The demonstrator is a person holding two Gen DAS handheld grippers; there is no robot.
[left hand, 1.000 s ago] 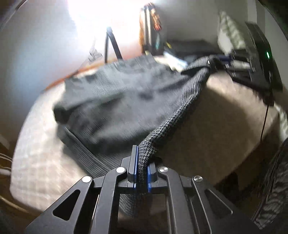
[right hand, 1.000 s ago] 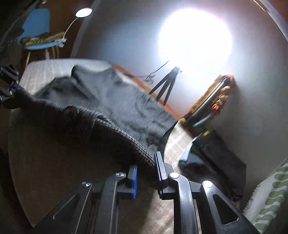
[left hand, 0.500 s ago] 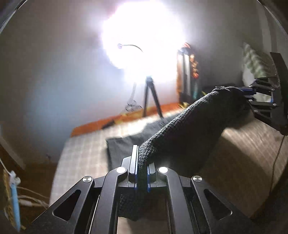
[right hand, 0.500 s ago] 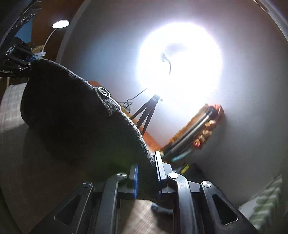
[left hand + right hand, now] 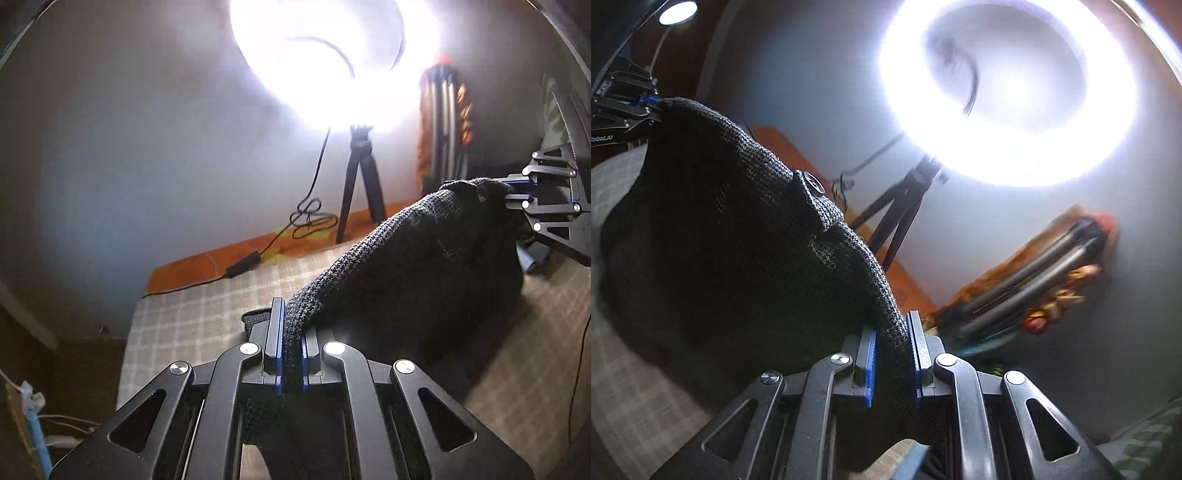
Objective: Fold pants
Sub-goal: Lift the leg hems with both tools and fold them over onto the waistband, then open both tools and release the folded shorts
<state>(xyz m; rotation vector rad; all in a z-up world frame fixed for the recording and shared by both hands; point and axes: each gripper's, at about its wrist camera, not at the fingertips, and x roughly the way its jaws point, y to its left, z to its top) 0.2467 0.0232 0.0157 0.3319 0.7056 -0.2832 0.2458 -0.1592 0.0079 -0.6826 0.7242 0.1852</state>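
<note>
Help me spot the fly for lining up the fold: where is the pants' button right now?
In the right wrist view the button sits left of centre on the raised waistband of the pants, stretched between both hand-held grippers, just left of the ring light's tripod.

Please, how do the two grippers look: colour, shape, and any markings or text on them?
Both are black metal linkages with cut-out arms, silver rivets and blue-edged finger pads. The left gripper shows white lettering in the right wrist view; the right gripper shows none.
</note>
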